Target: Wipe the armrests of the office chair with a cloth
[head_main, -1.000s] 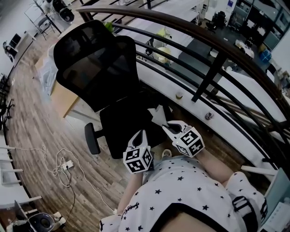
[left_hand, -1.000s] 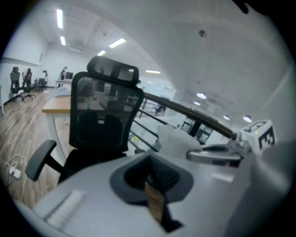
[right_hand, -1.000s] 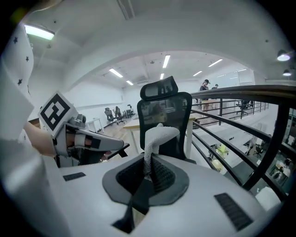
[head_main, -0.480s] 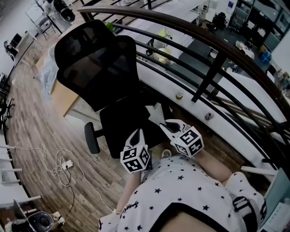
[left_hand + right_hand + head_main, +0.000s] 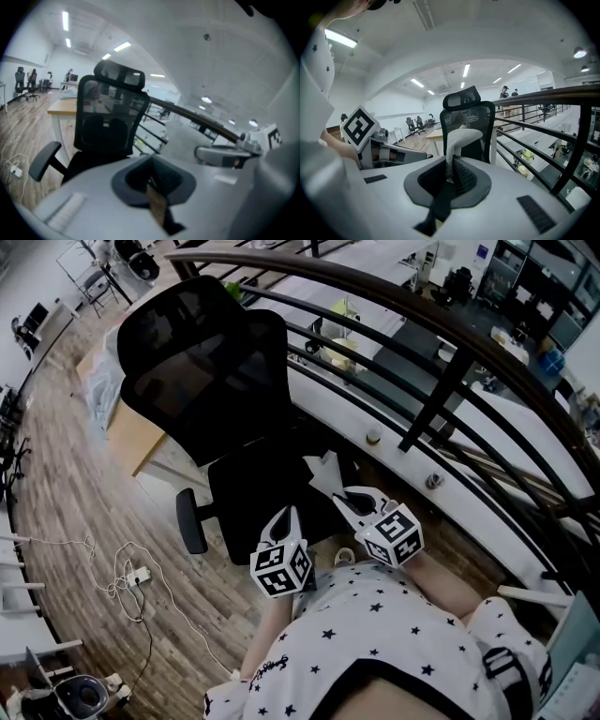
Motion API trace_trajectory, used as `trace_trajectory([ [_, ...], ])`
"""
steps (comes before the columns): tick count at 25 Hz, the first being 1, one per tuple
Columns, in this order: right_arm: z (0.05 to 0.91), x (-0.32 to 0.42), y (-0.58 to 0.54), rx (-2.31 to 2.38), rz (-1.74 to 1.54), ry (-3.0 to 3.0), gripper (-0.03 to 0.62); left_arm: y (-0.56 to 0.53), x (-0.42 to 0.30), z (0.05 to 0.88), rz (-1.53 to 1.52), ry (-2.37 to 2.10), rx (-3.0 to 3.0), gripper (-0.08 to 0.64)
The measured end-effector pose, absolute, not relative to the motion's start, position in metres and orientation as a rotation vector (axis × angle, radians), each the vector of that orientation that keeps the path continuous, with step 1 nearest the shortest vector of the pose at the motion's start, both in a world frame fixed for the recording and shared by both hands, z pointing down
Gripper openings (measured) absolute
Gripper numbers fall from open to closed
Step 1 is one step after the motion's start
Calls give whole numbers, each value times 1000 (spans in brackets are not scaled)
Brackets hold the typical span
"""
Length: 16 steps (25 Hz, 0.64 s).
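Right claw (image 5: 452,172): clenched on the cloth (image 5: 461,138). White cloth is pinched at its lower end, sticks up out of the jaws and flops over at the top.

Head view: cloth pokes out at 11 o'clock from the right claw tip, over the seat's right front corner. Can't tell if it touches the seat.

Left claw (image 5: 154,180): jaws together, nothing between them. It sits at 9 o'clock of the right claw, near it but not touching, tip over the seat's front edge.

Chair (image 5: 202,371): black, mesh back with headrest, at 12 o'clock of both claws and facing the person. Both gripper views look straight at the backrest.

Left armrest (image 5: 192,521): at 9 o'clock of the left claw, well apart from it, untouched. Right armrest: can't make it out, cloth and right claw cover that side.

Railing (image 5: 441,381): dark bars with a wooden top rail, just beside the chair at 2 o'clock.

Worktop (image 5: 131,437): light wood, behind the chair at 10 o'clock.

Floor (image 5: 75,484): wood planks. White cable (image 5: 127,582) with a small power strip lies at 8 o'clock of the chair.
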State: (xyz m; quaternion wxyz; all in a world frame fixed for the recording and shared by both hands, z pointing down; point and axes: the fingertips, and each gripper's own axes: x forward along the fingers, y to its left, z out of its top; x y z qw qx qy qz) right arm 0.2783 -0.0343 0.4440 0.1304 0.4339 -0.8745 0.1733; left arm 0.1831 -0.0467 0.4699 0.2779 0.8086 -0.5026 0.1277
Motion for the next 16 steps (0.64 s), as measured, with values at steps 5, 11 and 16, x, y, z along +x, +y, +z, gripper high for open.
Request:
trace_trajectory([
  [5, 445, 277, -30, 1250, 493, -2542, 28, -44, 182, 472, 349, -1350, 2167, 5],
  [11, 445, 275, -30, 1248, 494, -2544, 28, -44, 181, 471, 356, -1343, 2171, 5],
  [16, 446, 273, -29, 1242, 483, -2547, 28, -43, 180, 473, 356, -1343, 2171, 5],
])
